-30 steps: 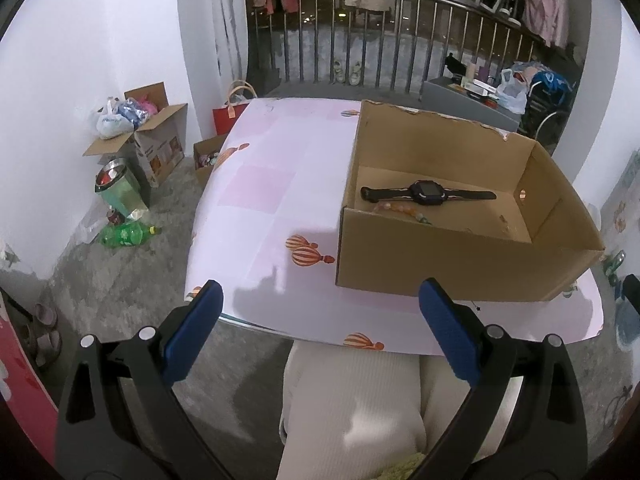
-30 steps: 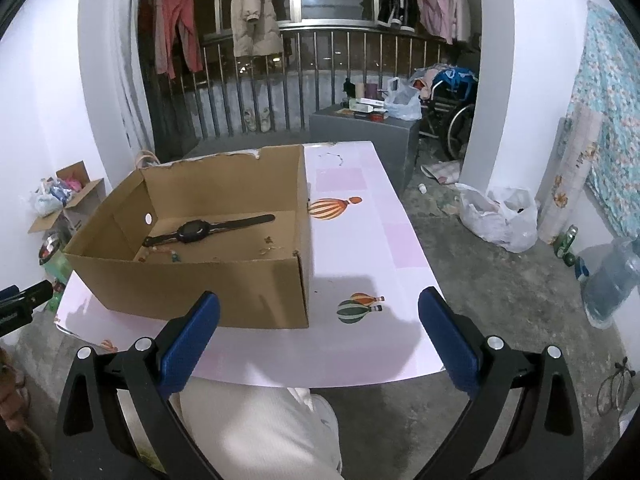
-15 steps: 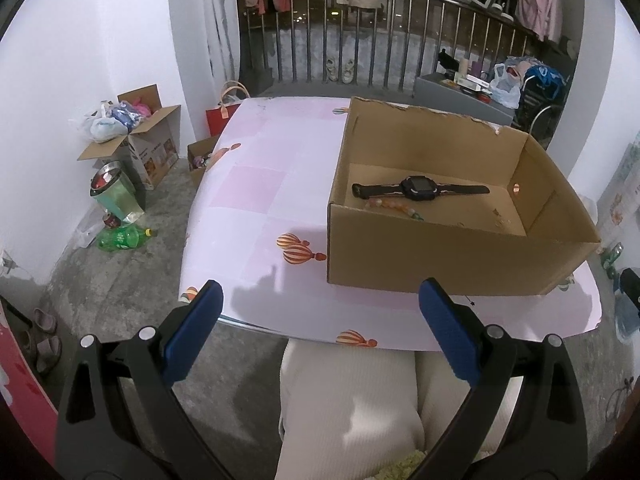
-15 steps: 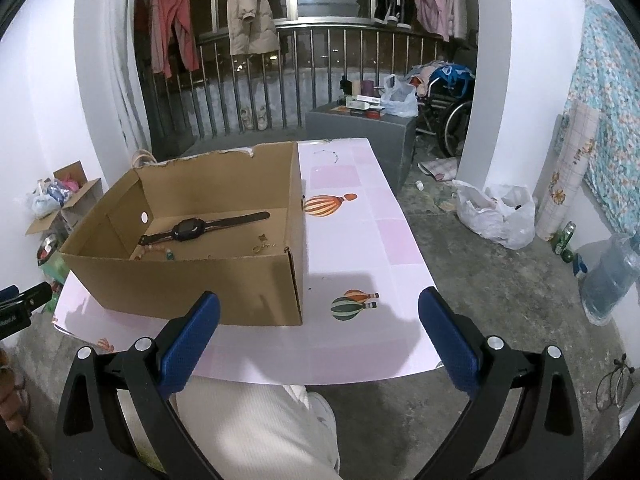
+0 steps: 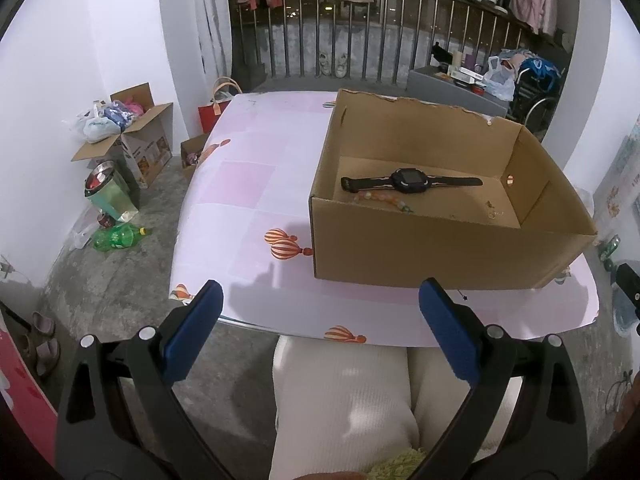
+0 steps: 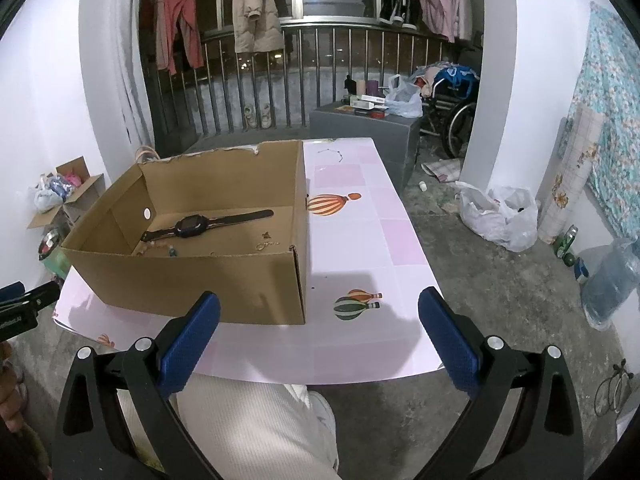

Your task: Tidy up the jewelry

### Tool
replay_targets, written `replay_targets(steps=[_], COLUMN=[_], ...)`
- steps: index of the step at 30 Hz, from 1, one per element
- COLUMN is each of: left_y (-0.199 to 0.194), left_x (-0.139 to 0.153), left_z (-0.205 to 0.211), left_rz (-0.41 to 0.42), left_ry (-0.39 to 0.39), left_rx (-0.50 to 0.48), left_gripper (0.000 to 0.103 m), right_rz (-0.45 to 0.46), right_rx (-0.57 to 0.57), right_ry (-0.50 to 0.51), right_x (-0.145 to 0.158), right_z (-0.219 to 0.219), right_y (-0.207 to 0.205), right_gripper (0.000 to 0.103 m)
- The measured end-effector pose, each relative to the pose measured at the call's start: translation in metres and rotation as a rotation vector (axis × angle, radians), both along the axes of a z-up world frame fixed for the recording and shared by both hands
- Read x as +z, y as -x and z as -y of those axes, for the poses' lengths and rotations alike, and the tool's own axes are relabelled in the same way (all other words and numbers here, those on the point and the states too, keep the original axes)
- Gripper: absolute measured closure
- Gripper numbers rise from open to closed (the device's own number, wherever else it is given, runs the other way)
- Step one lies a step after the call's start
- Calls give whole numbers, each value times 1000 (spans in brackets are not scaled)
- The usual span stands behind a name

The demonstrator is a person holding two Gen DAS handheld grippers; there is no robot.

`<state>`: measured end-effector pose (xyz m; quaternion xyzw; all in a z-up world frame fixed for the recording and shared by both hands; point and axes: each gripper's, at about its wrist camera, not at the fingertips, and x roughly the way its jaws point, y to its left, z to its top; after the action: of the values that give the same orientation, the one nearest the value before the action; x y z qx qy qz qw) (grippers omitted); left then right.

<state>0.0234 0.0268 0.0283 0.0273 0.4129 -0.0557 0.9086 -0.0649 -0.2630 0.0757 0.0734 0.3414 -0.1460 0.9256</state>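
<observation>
An open cardboard box [image 5: 436,252] stands on the pink balloon-print table [image 5: 248,184]. Inside lie a black watch [image 5: 410,181], a beaded bracelet [image 5: 380,199] and small gold pieces [image 5: 494,212]. In the right wrist view the box [image 6: 192,280] holds the watch [image 6: 200,225], the beads [image 6: 160,246] and a gold piece [image 6: 266,245]. A thin chain [image 6: 332,153] lies on the table's far end. My left gripper [image 5: 320,312] is open and empty, held before the table's near edge. My right gripper [image 6: 320,316] is open and empty, held over the near edge.
My lap in white trousers [image 5: 344,404] is under both grippers. Left of the table the floor holds cardboard boxes [image 5: 132,140], a bin [image 5: 108,196] and a green bottle [image 5: 118,236]. Right of it lie plastic bags [image 6: 500,216] and a water jug [image 6: 612,280]. A railing [image 6: 320,76] stands behind.
Both grippers have drawn back and risen a little, so the box and table sit farther off and lower in view. Nothing on the table has moved.
</observation>
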Motion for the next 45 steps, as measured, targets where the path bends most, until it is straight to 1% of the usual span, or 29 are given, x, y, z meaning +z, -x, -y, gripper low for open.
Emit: replay_targets(steps=[45], left_y=[2], left_x=[4], left_z=[5], left_rz=[3], left_ry=[-3], left_rx=[6], left_gripper=[8], right_rz=[-2], right_rx=[1], right_ry=[-1], right_x=[0], right_z=[-3], right_y=[-1], right_gripper=[6])
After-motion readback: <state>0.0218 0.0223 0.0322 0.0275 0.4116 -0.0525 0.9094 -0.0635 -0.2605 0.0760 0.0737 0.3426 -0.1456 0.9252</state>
